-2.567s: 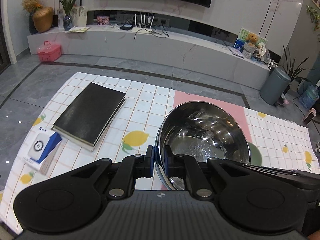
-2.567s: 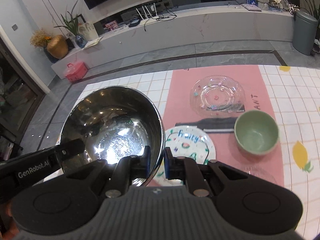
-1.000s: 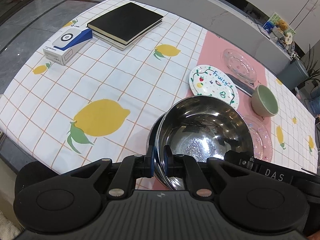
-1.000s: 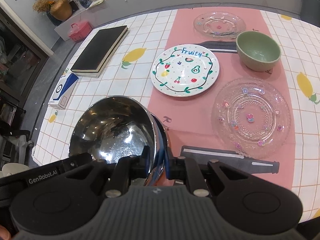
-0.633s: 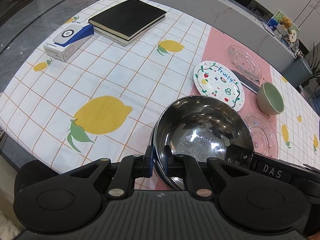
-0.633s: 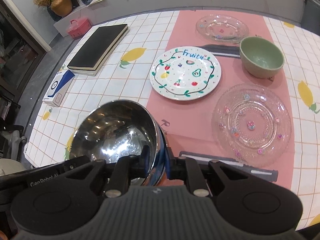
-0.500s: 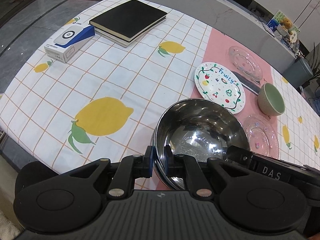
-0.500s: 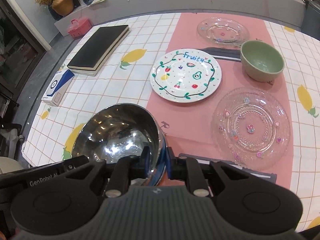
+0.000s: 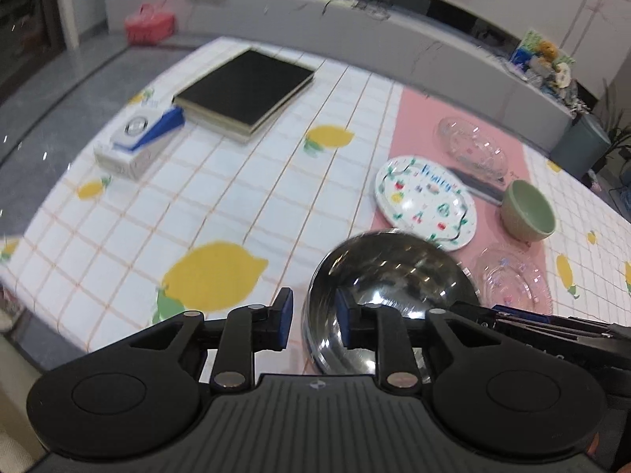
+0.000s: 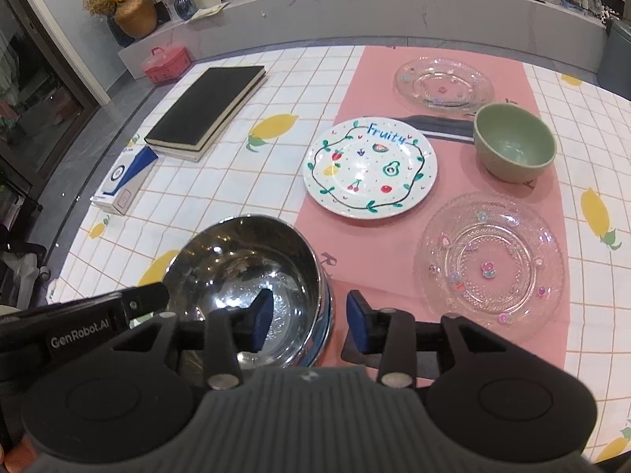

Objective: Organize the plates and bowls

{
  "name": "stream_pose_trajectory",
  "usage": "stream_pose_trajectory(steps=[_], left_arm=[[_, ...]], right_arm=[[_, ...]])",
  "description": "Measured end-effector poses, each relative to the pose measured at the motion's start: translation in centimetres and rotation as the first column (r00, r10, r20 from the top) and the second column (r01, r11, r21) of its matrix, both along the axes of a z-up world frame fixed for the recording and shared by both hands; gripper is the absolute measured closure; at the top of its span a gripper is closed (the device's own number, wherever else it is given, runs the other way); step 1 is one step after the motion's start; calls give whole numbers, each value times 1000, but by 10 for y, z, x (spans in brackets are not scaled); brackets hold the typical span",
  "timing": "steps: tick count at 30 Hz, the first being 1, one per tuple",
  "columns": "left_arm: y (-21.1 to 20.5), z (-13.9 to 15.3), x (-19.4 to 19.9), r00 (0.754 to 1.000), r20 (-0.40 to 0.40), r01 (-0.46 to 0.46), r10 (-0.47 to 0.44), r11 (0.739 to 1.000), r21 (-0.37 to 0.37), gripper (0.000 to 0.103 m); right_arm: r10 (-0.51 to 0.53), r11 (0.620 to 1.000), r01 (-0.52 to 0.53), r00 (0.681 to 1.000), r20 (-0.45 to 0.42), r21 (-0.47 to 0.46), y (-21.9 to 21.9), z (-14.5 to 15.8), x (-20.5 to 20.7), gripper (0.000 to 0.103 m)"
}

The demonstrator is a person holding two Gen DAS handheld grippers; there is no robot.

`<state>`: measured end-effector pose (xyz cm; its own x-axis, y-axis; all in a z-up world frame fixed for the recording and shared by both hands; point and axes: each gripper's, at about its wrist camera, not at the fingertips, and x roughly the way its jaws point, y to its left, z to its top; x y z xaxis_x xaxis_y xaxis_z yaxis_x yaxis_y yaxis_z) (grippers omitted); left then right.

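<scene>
Polished round stainless-steel bowl (image 10: 252,276) sits upright on the lemon-print checked tabletop (image 10: 276,90), at the near edge of the pink runner (image 10: 366,75), directly ahead of both tools. Left tool (image 9: 313,321): jaws opening, released; the bowl's rim stands between the blue pads (image 9: 284,315), with a gap showing on the outer side; whether the inner pad touches the wall cannot be told. Right tool (image 10: 309,323): jaws opening, released; one blue pad (image 10: 262,319) lies inside the bowl, the other outside its rim, both apart from the metal.

Beyond the right tool, ahead and slightly to its right, lies the white round plate painted with fruit and the word "Fruity" (image 10: 370,167). Further right of that plate stands the pale green ceramic bowl (image 10: 514,142), empty and upright. A clear patterned glass plate (image 10: 489,260) lies just right of the right tool; a second clear glass plate (image 10: 443,82) lies at the far end of the runner.

Ahead and left of both tools, well apart from the dishes, a black hardcover book (image 9: 244,92) lies flat, with a small white-and-blue carton (image 9: 138,144) just beside it.
</scene>
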<state>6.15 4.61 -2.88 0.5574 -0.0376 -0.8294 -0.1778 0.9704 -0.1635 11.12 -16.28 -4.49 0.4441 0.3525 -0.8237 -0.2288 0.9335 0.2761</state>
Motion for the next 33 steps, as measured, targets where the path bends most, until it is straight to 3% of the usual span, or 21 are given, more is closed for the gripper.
stream_pose_trajectory(steps=[7, 15, 25, 33], left_arm=[[-9, 22, 8, 993, 89, 77, -74, 997, -30, 69], [-23, 36, 33, 978, 136, 165, -160, 986, -23, 68], [-33, 22, 73, 976, 100, 202, -194, 975, -88, 68], [-35, 6, 120, 966, 21, 259, -258, 960, -106, 64]], right_arm=[[-59, 998, 56, 995, 74, 40, -25, 21, 0, 60], [-177, 982, 163, 972, 156, 96, -66, 29, 12, 56], [-314, 941, 299, 946, 81, 156, -115, 2, 42, 58], [-276, 951, 265, 959, 56, 158, -111, -26, 66, 61]])
